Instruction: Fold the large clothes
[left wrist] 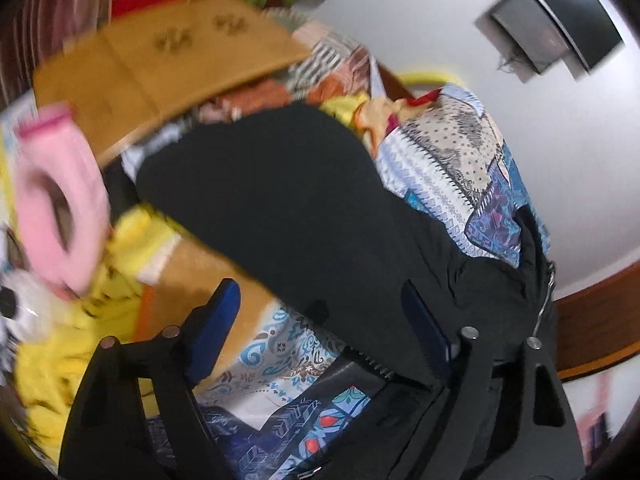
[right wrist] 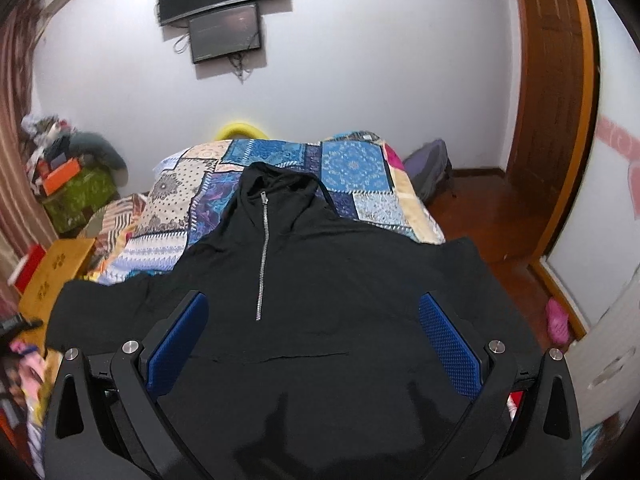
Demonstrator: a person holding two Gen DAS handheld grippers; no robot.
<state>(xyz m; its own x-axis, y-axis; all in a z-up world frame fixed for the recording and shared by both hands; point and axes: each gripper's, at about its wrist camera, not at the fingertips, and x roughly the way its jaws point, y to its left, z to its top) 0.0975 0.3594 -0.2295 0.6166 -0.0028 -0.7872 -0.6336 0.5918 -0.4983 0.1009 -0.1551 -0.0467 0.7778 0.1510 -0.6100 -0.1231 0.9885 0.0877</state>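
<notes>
Two claws hang over a bed where a black hooded pullover [right wrist: 320,280] lies spread front-up on a patchwork bedspread [right wrist: 352,168]. Its hood points toward the white wall, a silver zipper [right wrist: 263,256] runs down from the collar, and both sleeves reach out to the sides, the one on the left of the right wrist view draping toward the bed's edge.

The right claw [right wrist: 316,340] hovers above the pullover's chest with its blue pads wide apart and nothing caught between them; only fabric shows beneath.

The left claw [left wrist: 324,320] is tilted and its view is blurred. Its jaws stand apart, with the pullover's black cloth and a strip of bedspread showing between them. I cannot tell whether either pad touches the cloth.

Beside the bed sits a low wooden desk [right wrist: 56,276], with yellow cloth [left wrist: 120,240] and a pink item [left wrist: 60,200] near it. A dark screen [right wrist: 224,36] hangs on the wall.
</notes>
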